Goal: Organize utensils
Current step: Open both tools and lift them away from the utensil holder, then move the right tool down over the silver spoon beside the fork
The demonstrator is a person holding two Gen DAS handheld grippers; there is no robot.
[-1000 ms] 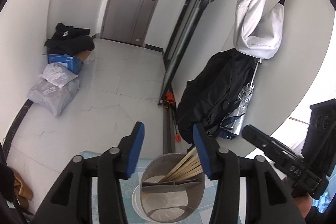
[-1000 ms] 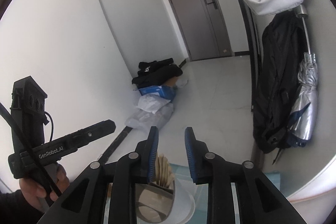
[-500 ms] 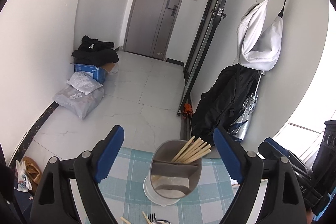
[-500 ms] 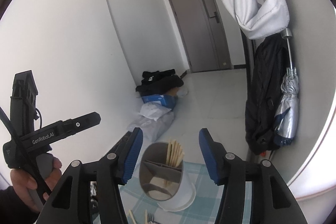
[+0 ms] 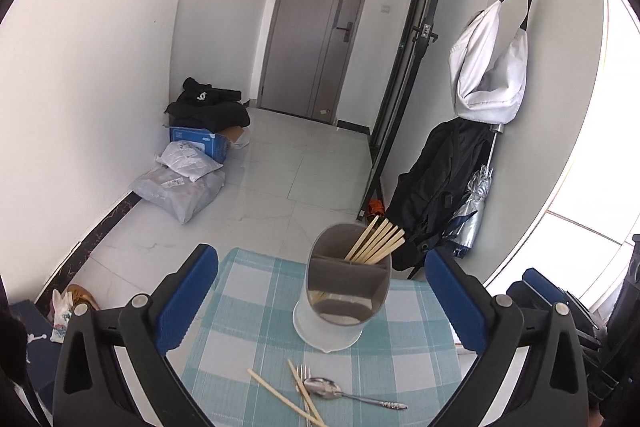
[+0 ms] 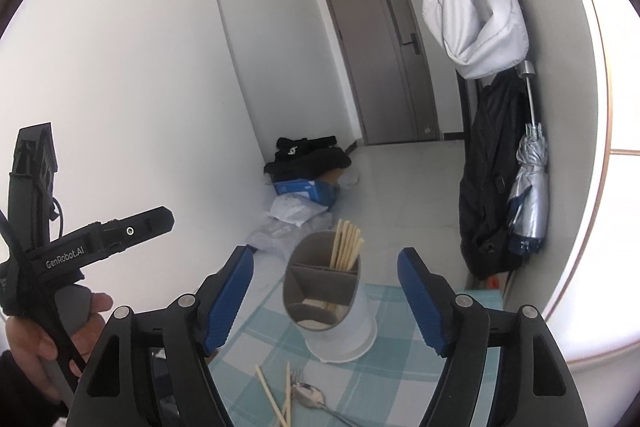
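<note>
Your left tool point(image 5: 320, 291) and right tool point(image 6: 326, 297) both hang spread wide and hold nothing. Nearest you on the checked table point(image 5: 244, 311) lie two loose chopsticks point(image 5: 280, 395), a fork point(image 5: 305, 375) and a spoon point(image 5: 340, 390) — crossing one another. Beyond them stands the divided utensil holder point(image 5: 348, 291), upright, with a bundle of chopsticks point(image 5: 376, 241) leaning in its far compartment — farther off, a grey door point(image 5: 320, 27).

The cloth point(image 5: 256, 311) has blue-green and white squares. The cup point(image 5: 347, 287) is grey inside. The sticks point(image 5: 376, 239) are light tan. The spoon point(image 5: 325, 387) is silver.
</note>
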